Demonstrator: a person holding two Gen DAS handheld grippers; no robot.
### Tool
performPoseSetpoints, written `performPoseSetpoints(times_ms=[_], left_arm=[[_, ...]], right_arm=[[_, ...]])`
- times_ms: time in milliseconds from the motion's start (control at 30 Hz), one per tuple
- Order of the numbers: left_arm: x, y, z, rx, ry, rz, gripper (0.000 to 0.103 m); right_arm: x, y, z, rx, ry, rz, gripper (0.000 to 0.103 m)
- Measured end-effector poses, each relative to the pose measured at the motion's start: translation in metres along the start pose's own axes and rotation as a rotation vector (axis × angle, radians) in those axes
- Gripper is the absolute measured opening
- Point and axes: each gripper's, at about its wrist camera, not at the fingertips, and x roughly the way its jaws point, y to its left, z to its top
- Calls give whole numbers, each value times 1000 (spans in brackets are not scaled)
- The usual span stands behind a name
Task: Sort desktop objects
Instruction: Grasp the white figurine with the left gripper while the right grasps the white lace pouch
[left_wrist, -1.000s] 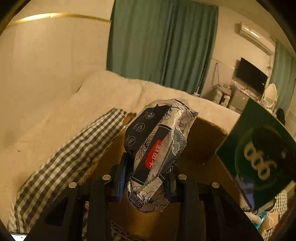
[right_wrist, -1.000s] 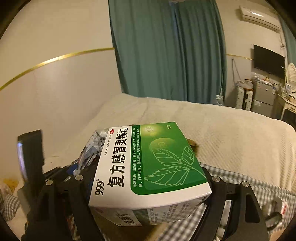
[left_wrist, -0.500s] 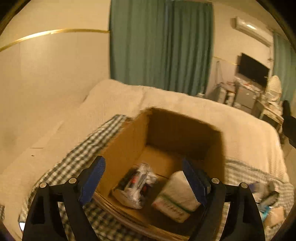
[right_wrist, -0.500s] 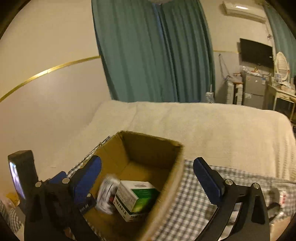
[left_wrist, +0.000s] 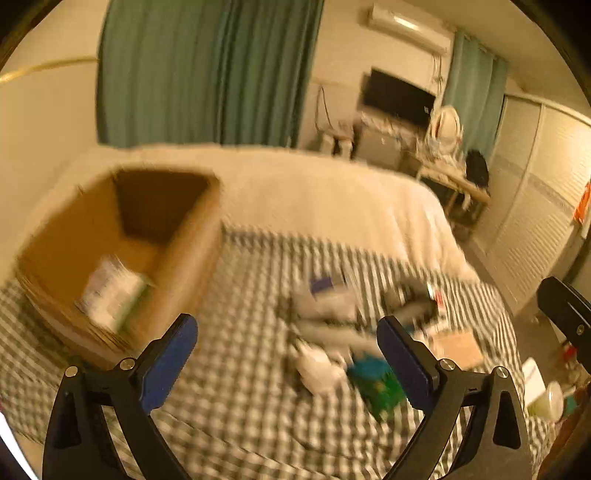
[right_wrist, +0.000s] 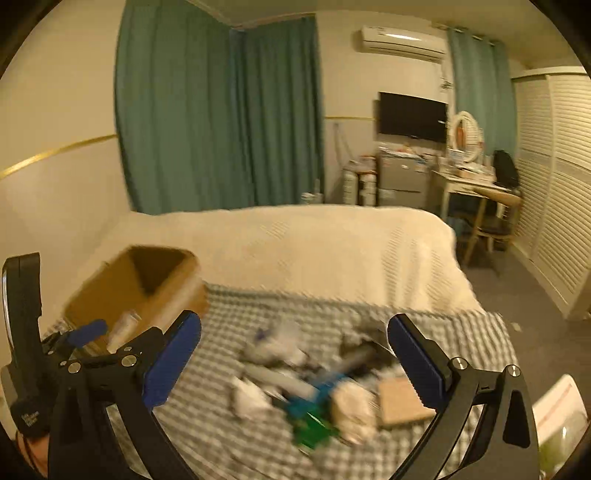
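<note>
Left-wrist view shows the left gripper (left_wrist: 286, 347) with its blue pads spread wide and nothing between them; its jaws have just been opening. It hangs over a checked cloth (left_wrist: 236, 369) laid on a bed. Far left on that cloth stands an open cardboard box (left_wrist: 184, 258), and inside it lies a white and green medicine box (left_wrist: 110, 291), blurred. To the right of the cardboard box, on the cloth, sits a loose pile of small objects (left_wrist: 343, 332), too smeared to name apart from a green packet (left_wrist: 376, 387) at its near edge.

In the right-wrist view the right gripper (right_wrist: 293, 343) also has its pads wide apart and empty, its jaws having just been opening too. The pile (right_wrist: 314, 387) lies beyond its fingers, and the cardboard box (right_wrist: 147, 291) stands far left, with the left gripper (right_wrist: 88, 330) partly visible at the left edge.
</note>
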Motion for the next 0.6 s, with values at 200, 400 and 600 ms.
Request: performPoseSetpoints(times_ms=[200,400,600], left_arm=[[37,-14,-49,11,70,16,100],[68,-14,-73,-8,67,26,100],[94,-21,-78,-18,76,56,100]], right_arm=[[25,-45,-68,40,61,-48,102],[69,-61,-104,11,69,-64,101],[96,-54,-116,-78,37,24,101]])
